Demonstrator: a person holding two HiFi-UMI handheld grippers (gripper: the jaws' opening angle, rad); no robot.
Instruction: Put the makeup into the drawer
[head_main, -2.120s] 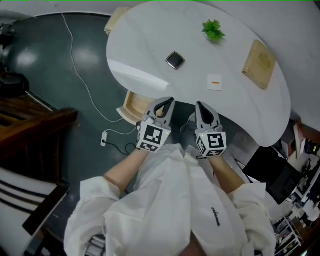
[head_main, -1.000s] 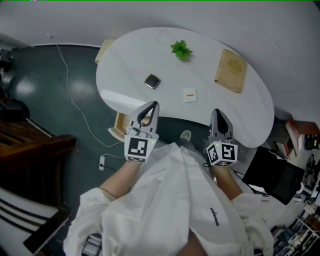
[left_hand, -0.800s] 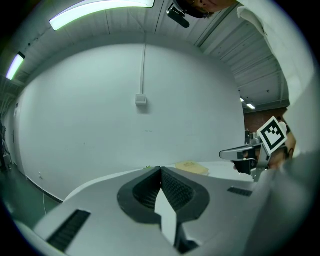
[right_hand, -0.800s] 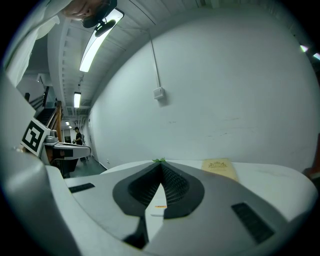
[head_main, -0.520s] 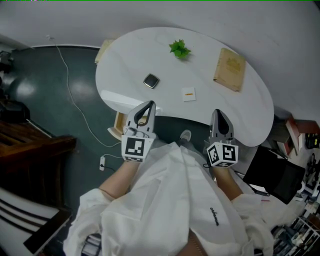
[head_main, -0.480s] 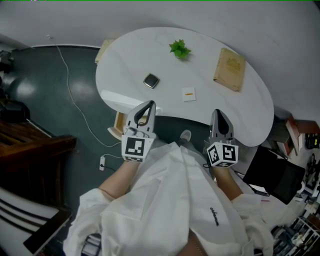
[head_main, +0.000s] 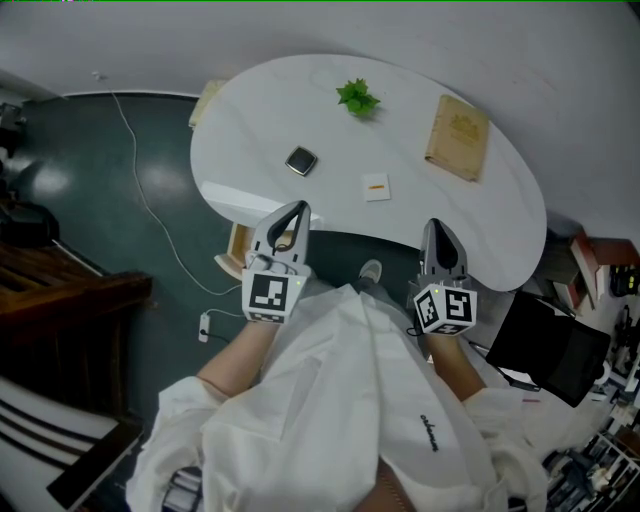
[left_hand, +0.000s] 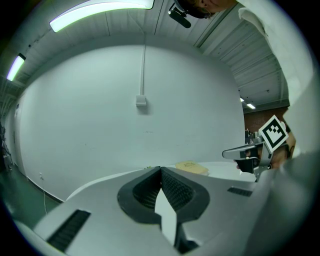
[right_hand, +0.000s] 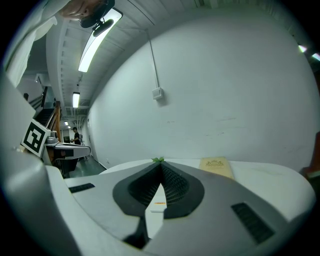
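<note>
A: Since your left gripper (head_main: 297, 210) and right gripper (head_main: 438, 228) both hold their fingers pressed together on nothing, what could go wrong?

B: Reach in like that and you'd likely shove the dark compact (head_main: 301, 161), lying out on the surface (head_main: 260, 110), instead of gripping it. The wooden drawer (head_main: 238, 255) sits below the near edge.

A: Which view guides you?

B: Only the head view shows compact and drawer; your right gripper view catches just the card (right_hand: 157, 202), plant (right_hand: 158, 160) and book (right_hand: 216, 164).

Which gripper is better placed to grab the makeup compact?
Left, probably. The left gripper points toward the compact, which lies close ahead of it; the right gripper is well off to the side. Both are shut and empty.
</note>
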